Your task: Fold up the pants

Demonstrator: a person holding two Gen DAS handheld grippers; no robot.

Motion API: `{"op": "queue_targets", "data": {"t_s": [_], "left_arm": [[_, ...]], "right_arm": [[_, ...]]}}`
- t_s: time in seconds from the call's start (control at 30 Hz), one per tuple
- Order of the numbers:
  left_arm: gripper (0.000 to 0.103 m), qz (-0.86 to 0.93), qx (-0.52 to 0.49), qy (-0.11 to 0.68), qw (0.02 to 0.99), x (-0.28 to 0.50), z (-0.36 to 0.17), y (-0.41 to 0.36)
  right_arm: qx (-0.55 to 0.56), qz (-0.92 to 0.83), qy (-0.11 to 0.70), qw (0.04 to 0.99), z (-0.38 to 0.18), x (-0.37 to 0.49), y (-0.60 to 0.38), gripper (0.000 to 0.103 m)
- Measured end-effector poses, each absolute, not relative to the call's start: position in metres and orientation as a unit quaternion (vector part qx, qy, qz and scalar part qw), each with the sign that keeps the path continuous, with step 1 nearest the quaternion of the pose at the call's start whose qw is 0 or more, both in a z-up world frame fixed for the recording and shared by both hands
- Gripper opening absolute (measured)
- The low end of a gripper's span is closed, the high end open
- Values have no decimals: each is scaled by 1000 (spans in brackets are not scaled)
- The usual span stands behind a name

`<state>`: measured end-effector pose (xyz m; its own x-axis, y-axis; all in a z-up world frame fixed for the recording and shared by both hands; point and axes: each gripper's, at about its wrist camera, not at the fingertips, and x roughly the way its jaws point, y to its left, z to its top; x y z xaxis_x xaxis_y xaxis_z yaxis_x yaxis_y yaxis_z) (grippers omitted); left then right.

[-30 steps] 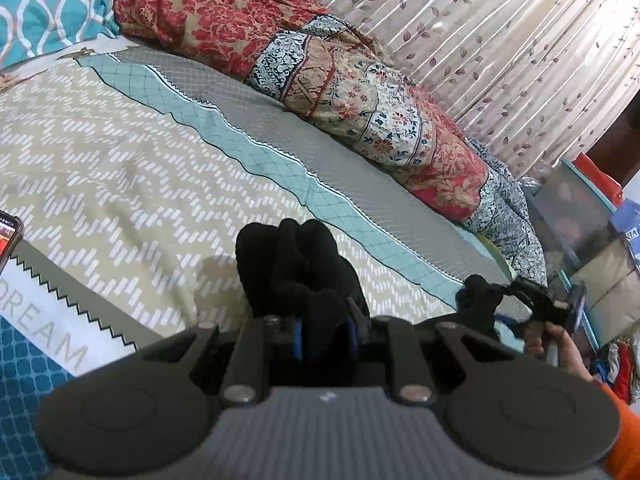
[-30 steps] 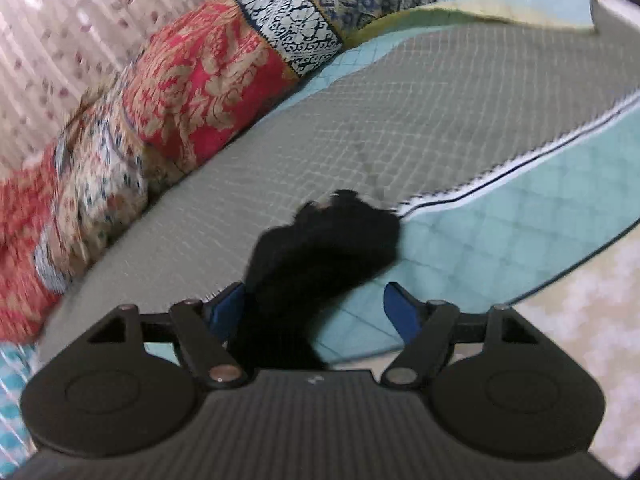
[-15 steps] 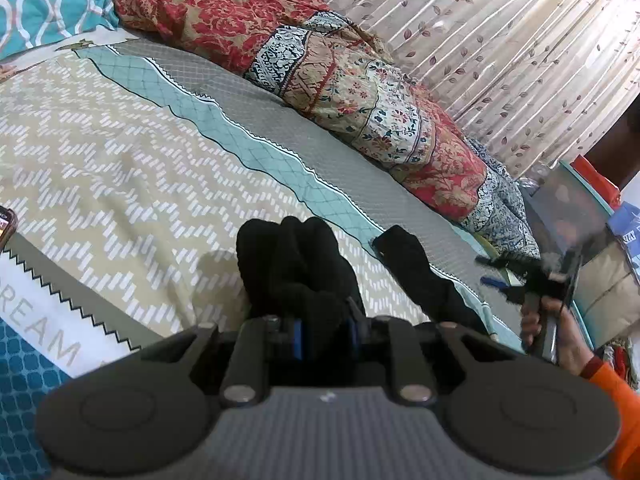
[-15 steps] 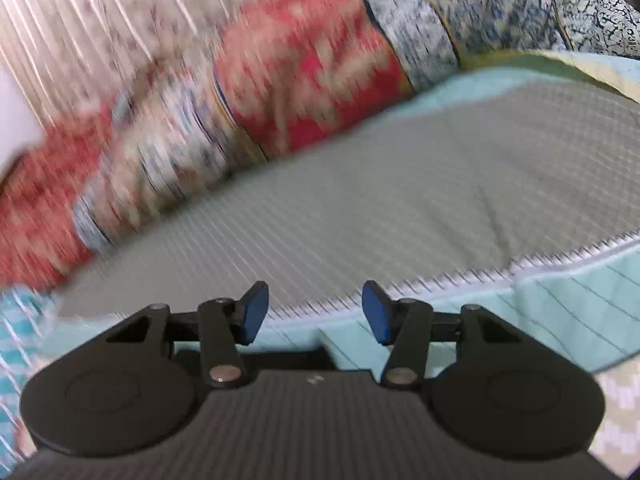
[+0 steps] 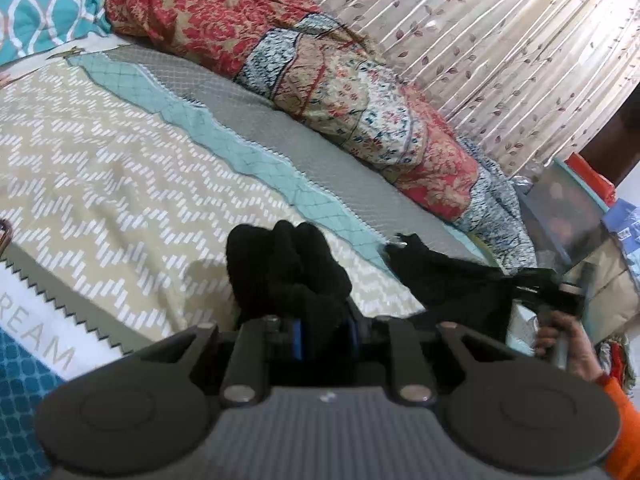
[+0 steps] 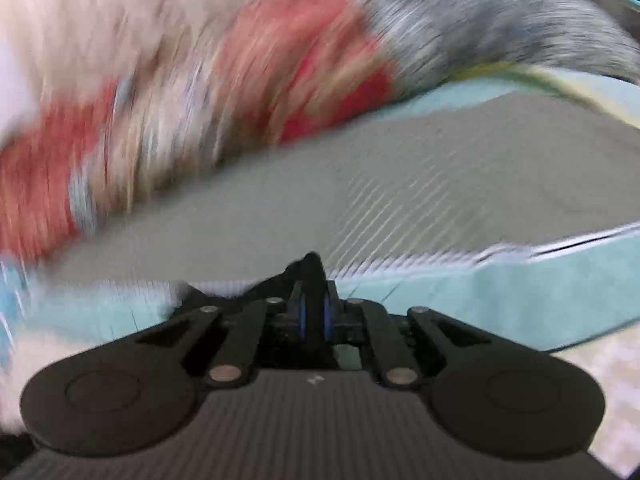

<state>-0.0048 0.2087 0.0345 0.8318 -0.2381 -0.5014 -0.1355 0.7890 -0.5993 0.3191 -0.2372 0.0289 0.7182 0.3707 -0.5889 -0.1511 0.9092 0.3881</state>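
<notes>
The black pants (image 5: 288,268) lie bunched on the patterned bedspread (image 5: 120,184), one clump clamped in the left gripper (image 5: 324,326), another part trailing off to the right toward the right gripper (image 6: 314,312). Half a second ago the right jaws stood wide with nothing between them; they have just been closing and now sit narrow on a dark peak of fabric, though blur hides how much. With both ends apparently held, lifting the pants to spread them looks like the step beginning.

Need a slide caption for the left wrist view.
Left gripper clamps bunched black pants above the patterned bedspread.
</notes>
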Motion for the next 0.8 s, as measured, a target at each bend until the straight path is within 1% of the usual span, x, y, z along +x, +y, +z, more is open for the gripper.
{"op": "queue_targets", "data": {"t_s": [0.13, 0.17, 0.2, 0.23, 0.3, 0.37, 0.43, 0.57, 0.6, 0.67, 0.7, 0.73, 0.77, 0.8], "left_arm": [[19, -57, -321, 264, 908, 9, 47, 204], [19, -63, -319, 256, 910, 14, 51, 201], [19, -62, -312, 249, 915, 18, 56, 198], [19, -56, -305, 245, 919, 22, 58, 195], [19, -57, -298, 255, 918, 32, 58, 190], [22, -68, -296, 283, 910, 38, 51, 184], [26, -73, -286, 294, 909, 33, 45, 181], [41, -50, -243, 297, 922, 4, 39, 186], [42, -40, -235, 296, 925, -3, 40, 190], [44, -16, -219, 292, 931, -12, 47, 201], [45, -5, -210, 287, 935, -13, 51, 205], [49, 6, -200, 281, 939, -11, 57, 209], [55, 17, -186, 276, 943, -6, 63, 212], [58, 23, -169, 273, 947, 0, 68, 212]], "right_arm": [[248, 89, 246, 933, 97, 278, -327, 6], [258, 77, 220, 938, 111, 264, -341, 6], [261, 62, 193, 944, 128, 253, -354, 2], [258, 43, 165, 951, 143, 243, -365, 2], [262, 21, 137, 955, 160, 226, -385, 2], [267, 12, 143, 953, 156, 224, -392, 3], [258, 13, 163, 952, 142, 221, -394, 7], [225, 9, 215, 950, 97, 224, -379, 8], [226, 5, 229, 947, 84, 225, -376, 8], [232, -14, 255, 939, 63, 234, -376, 11], [227, -24, 263, 937, 56, 242, -377, 17], [218, -30, 269, 938, 50, 249, -376, 26], [210, -34, 274, 938, 46, 255, -374, 32], [202, -38, 280, 938, 39, 263, -375, 45]]}}
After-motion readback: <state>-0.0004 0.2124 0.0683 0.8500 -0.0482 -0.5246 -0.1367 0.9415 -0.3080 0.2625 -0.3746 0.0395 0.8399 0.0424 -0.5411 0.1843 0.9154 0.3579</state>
